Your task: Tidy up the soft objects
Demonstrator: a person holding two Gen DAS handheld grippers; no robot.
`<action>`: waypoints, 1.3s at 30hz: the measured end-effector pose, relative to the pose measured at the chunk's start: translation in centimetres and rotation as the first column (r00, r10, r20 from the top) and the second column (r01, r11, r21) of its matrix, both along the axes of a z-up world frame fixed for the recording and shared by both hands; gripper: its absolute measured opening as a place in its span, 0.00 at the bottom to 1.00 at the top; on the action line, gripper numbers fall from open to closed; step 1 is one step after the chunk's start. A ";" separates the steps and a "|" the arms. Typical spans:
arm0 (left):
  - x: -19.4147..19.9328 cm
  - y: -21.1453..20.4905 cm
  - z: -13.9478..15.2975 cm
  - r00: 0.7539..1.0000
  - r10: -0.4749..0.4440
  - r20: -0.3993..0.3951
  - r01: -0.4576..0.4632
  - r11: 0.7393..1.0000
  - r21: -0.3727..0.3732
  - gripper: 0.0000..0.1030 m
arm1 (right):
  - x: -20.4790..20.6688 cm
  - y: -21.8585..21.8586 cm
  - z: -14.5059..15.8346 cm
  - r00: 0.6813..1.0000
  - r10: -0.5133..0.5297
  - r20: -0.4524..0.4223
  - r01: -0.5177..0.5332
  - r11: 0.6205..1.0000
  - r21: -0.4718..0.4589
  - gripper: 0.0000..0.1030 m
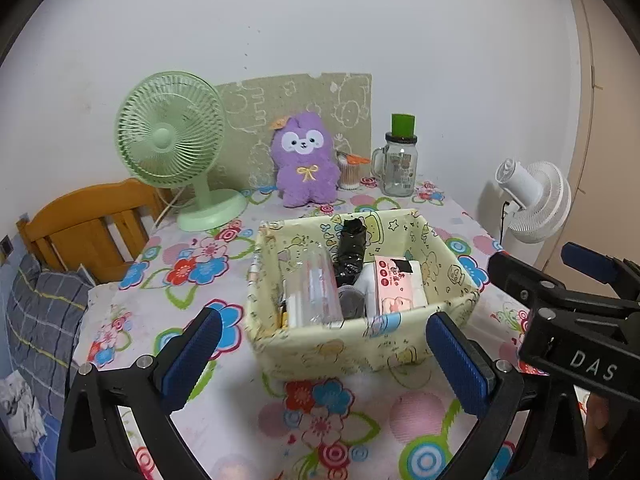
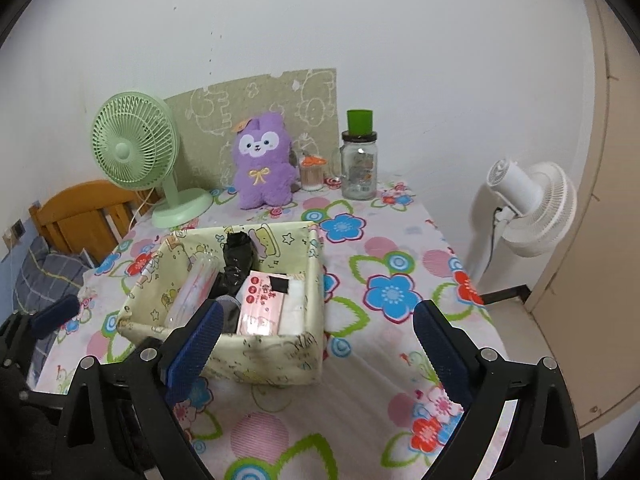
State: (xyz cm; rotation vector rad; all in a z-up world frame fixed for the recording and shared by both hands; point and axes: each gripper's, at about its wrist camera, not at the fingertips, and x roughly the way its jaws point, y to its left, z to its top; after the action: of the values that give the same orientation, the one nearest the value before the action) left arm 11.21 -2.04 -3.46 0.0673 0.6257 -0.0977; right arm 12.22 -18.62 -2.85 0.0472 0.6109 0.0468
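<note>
A purple plush toy (image 1: pixel 305 160) sits upright at the back of the flowered table, against the wall; it also shows in the right wrist view (image 2: pixel 262 164). A pale yellow fabric storage box (image 1: pixel 360 344) stands mid-table and holds a pink tissue pack (image 1: pixel 396 288), a black wrapped item (image 1: pixel 351 252) and a clear packet (image 1: pixel 316 284). The box also shows in the right wrist view (image 2: pixel 276 356). My left gripper (image 1: pixel 328 356) is open and empty just before the box. My right gripper (image 2: pixel 316 344) is open and empty, near the box's front right corner.
A green desk fan (image 1: pixel 172 140) stands back left. A glass jar mug with a green lid (image 1: pixel 398 164) and a cotton swab tub (image 1: pixel 349 172) stand back right. A white floor fan (image 2: pixel 528 208) stands off the table's right edge. A wooden bed frame (image 1: pixel 88 224) is left.
</note>
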 end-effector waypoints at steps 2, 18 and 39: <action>-0.9 0.4 0.3 1.000 0.008 0.006 -0.008 1.000 -0.005 1.00 | -1.1 -0.1 0.3 1.000 0.002 0.013 -0.002 1.000 0.001 0.94; -8.6 2.8 3.3 0.994 0.064 0.092 -0.059 0.996 -0.060 1.00 | -9.8 -0.6 2.9 0.994 -0.024 0.104 0.029 0.998 -0.048 0.95; -12.5 2.5 4.7 0.987 0.062 0.151 -0.049 0.995 -0.087 1.00 | -14.7 -1.6 4.9 0.980 -0.063 0.190 0.069 0.997 -0.021 1.00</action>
State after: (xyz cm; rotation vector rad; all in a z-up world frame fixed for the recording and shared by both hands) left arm -1.31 0.45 1.21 -0.0229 0.4689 -0.0636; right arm -2.48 -20.21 2.04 0.0356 0.4190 -0.0214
